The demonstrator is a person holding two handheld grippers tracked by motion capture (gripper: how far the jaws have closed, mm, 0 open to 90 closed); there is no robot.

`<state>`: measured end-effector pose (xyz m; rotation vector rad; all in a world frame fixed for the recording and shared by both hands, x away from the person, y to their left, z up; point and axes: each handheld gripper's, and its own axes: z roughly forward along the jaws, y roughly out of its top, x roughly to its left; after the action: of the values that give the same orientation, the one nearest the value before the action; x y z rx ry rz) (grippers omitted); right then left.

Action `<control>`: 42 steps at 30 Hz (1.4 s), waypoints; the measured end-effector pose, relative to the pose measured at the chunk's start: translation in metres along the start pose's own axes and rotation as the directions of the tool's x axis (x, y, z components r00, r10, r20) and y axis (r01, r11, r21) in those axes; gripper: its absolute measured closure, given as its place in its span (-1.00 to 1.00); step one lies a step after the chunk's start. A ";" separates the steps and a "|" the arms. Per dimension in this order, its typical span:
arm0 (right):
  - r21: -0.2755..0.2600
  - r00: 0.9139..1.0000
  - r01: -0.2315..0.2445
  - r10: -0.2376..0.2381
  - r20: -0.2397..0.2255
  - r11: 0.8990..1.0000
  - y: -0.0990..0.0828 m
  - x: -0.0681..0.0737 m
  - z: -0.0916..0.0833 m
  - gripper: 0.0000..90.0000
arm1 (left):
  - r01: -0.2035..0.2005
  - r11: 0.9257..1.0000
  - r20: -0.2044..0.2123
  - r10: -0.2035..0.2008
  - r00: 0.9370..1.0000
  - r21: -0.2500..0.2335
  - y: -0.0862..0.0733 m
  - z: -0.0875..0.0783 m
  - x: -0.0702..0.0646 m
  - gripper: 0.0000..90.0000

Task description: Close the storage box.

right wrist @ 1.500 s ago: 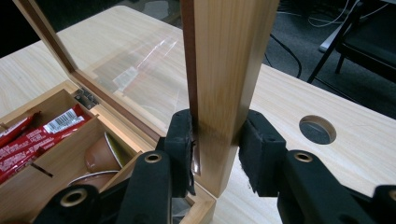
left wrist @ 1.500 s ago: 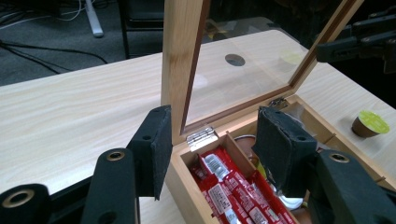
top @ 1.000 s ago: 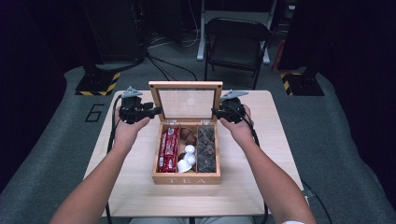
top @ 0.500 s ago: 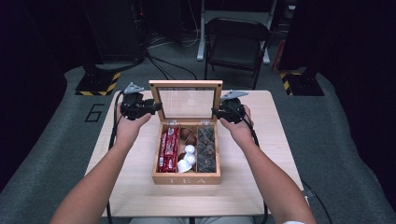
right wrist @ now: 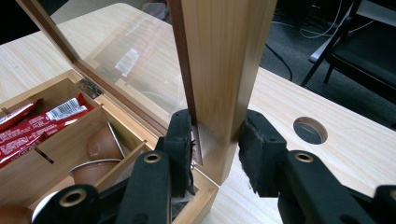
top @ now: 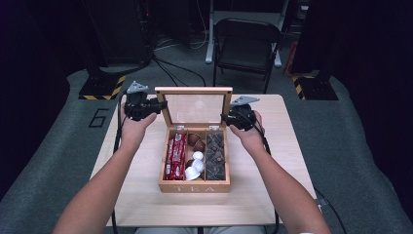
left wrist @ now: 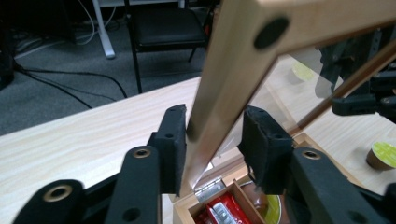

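A wooden tea box [top: 195,187] stands open mid-table, its glass-paned lid [top: 195,90] upright. Inside lie red packets [top: 174,156], white and brown capsules [top: 196,158] and dark sachets [top: 215,156]. My left gripper [top: 158,105] is at the lid's left frame. Its jaws have just been closing, and now its pads [left wrist: 175,140] press on that wooden frame [left wrist: 219,93]. My right gripper [top: 226,118] is shut on the lid's right frame [right wrist: 224,70] low down, just above the box's corner.
A black folding chair [top: 246,44] stands beyond the table's far edge. The tabletop has a round hole [right wrist: 310,129] near the right gripper. A capsule with a green top [left wrist: 384,156] lies on the table beside the box. Cables trail across the floor.
My left gripper has crept a little farther back along the lid's left frame and its jaws have narrowed onto it. The right hand and the lid stay put.
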<state>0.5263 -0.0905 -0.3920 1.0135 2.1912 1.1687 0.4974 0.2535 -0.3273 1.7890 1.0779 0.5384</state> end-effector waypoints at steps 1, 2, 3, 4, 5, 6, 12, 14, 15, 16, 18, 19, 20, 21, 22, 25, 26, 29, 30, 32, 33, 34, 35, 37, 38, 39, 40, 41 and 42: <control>0.001 1.000 0.003 -0.003 0.001 1.000 -0.001 0.000 0.000 0.45 | -0.002 1.000 0.002 0.002 1.000 -0.006 0.000 -0.001 0.000 0.35; -0.002 1.000 -0.002 0.002 -0.001 1.000 -0.001 0.000 0.000 0.44 | -0.009 1.000 0.002 0.009 1.000 -0.005 0.001 -0.002 0.000 0.36; -0.005 1.000 -0.005 0.005 -0.002 1.000 -0.001 0.000 0.000 0.44 | -0.013 1.000 0.003 0.013 1.000 -0.011 0.001 -0.003 -0.001 0.37; -0.005 1.000 -0.004 0.004 -0.005 1.000 -0.001 0.000 -0.001 0.43 | -0.024 1.000 0.004 0.024 1.000 -0.006 0.001 -0.004 -0.001 0.38; -0.005 1.000 -0.016 0.016 -0.008 1.000 -0.002 0.000 -0.001 0.43 | -0.033 0.999 0.004 0.033 0.999 -0.006 0.000 -0.005 -0.001 0.38; -0.004 1.000 -0.027 0.027 -0.013 1.000 -0.002 0.000 -0.001 0.42 | -0.040 0.999 0.007 0.040 0.999 -0.003 0.000 -0.006 -0.002 0.38; -0.029 0.997 -0.068 0.067 -0.047 0.997 -0.003 0.000 -0.006 0.26 | -0.058 0.998 0.025 0.058 0.998 -0.006 -0.007 -0.012 -0.003 0.38; -0.033 0.996 -0.075 0.073 -0.053 0.997 -0.002 0.001 -0.010 0.24 | -0.058 0.998 0.028 0.059 0.998 -0.005 -0.010 -0.015 -0.005 0.38; -0.040 0.996 -0.073 0.070 -0.059 0.997 -0.002 0.001 -0.012 0.24 | -0.061 0.998 0.029 0.061 0.998 -0.008 -0.011 -0.016 -0.006 0.38; -0.038 0.995 -0.082 0.080 -0.064 0.996 -0.002 0.001 -0.014 0.23 | -0.061 0.998 0.030 0.061 0.998 -0.008 -0.013 -0.017 -0.006 0.37; -0.047 0.995 -0.079 0.076 -0.065 0.996 -0.002 0.003 -0.019 0.22 | -0.065 0.998 0.034 0.066 0.997 -0.009 -0.016 -0.019 -0.008 0.37; -0.047 0.995 -0.076 0.073 -0.067 0.996 -0.001 0.003 -0.021 0.21 | -0.065 0.998 0.034 0.065 0.997 -0.010 -0.017 -0.020 -0.009 0.37; -0.050 0.995 -0.074 0.070 -0.071 0.996 -0.001 0.004 -0.024 0.20 | -0.069 0.998 0.038 0.069 0.997 -0.007 -0.018 -0.021 -0.009 0.37; -0.053 0.994 -0.076 0.072 -0.076 0.996 -0.001 0.005 -0.027 0.20 | -0.070 0.998 0.041 0.071 0.997 -0.003 -0.019 -0.022 -0.009 0.37; -0.057 0.994 -0.073 0.069 -0.083 0.996 -0.001 0.006 -0.030 0.19 | -0.076 0.997 0.043 0.075 0.996 0.002 -0.020 -0.023 -0.010 0.36; -0.065 0.993 -0.068 0.061 -0.097 0.996 0.000 0.010 -0.038 0.17 | -0.076 0.997 0.044 0.076 0.996 0.002 -0.023 -0.025 -0.012 0.36; -0.067 0.993 -0.064 0.058 -0.099 0.996 0.000 0.011 -0.041 0.16 | -0.075 0.997 0.046 0.075 0.996 0.004 -0.024 -0.026 -0.012 0.36; -0.058 0.992 -0.061 0.054 -0.111 0.996 -0.002 0.014 -0.048 0.16 | -0.063 0.998 0.054 0.063 0.997 0.002 -0.028 -0.029 -0.014 0.35; -0.056 0.993 -0.060 0.053 -0.110 0.997 -0.002 0.015 -0.050 0.16 | -0.056 0.998 0.058 0.055 0.997 0.001 -0.030 -0.030 -0.014 0.34; -0.069 0.993 -0.048 0.041 -0.108 0.996 -0.003 0.017 -0.056 0.15 | -0.046 0.999 0.065 0.046 0.997 -0.005 -0.034 -0.031 -0.015 0.33; -0.073 0.993 -0.051 0.043 -0.112 0.996 -0.004 0.019 -0.058 0.15 | -0.049 0.999 0.066 0.049 0.997 -0.004 -0.035 -0.033 -0.016 0.33; -0.081 0.992 -0.053 0.043 -0.116 0.995 -0.004 0.020 -0.061 0.15 | -0.050 0.999 0.067 0.050 0.997 -0.005 -0.037 -0.033 -0.017 0.33; -0.093 0.991 -0.055 0.044 -0.123 0.994 -0.004 0.021 -0.064 0.15 | -0.051 0.999 0.067 0.051 0.996 -0.003 -0.039 -0.034 -0.018 0.32; -0.102 0.989 -0.066 0.052 -0.139 0.993 -0.004 0.023 -0.069 0.14 | -0.055 0.998 0.070 0.055 0.996 0.000 -0.043 -0.036 -0.019 0.32; -0.104 0.989 -0.063 0.048 -0.143 0.993 -0.004 0.024 -0.072 0.14 | -0.055 0.998 0.070 0.055 0.996 -0.001 -0.044 -0.037 -0.020 0.32; -0.107 0.988 -0.057 0.041 -0.146 0.993 -0.004 0.025 -0.073 0.14 | -0.056 0.998 0.071 0.056 0.996 0.000 -0.045 -0.038 -0.020 0.32; -0.110 0.988 -0.059 0.042 -0.147 0.992 -0.004 0.026 -0.075 0.14 | -0.059 0.998 0.073 0.059 0.996 0.003 -0.047 -0.039 -0.021 0.31; -0.113 0.988 -0.060 0.043 -0.150 0.992 -0.004 0.026 -0.077 0.14 | -0.059 0.998 0.074 0.059 0.996 0.000 -0.049 -0.039 -0.022 0.31; -0.116 0.987 -0.057 0.039 -0.153 0.992 -0.005 0.027 -0.079 0.14 | -0.061 0.998 0.076 0.060 0.995 0.002 -0.050 -0.040 -0.022 0.31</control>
<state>0.4540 -0.1116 -0.3547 0.9605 2.1906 1.4228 0.4347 0.2629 -0.3514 1.8360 0.9763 0.5009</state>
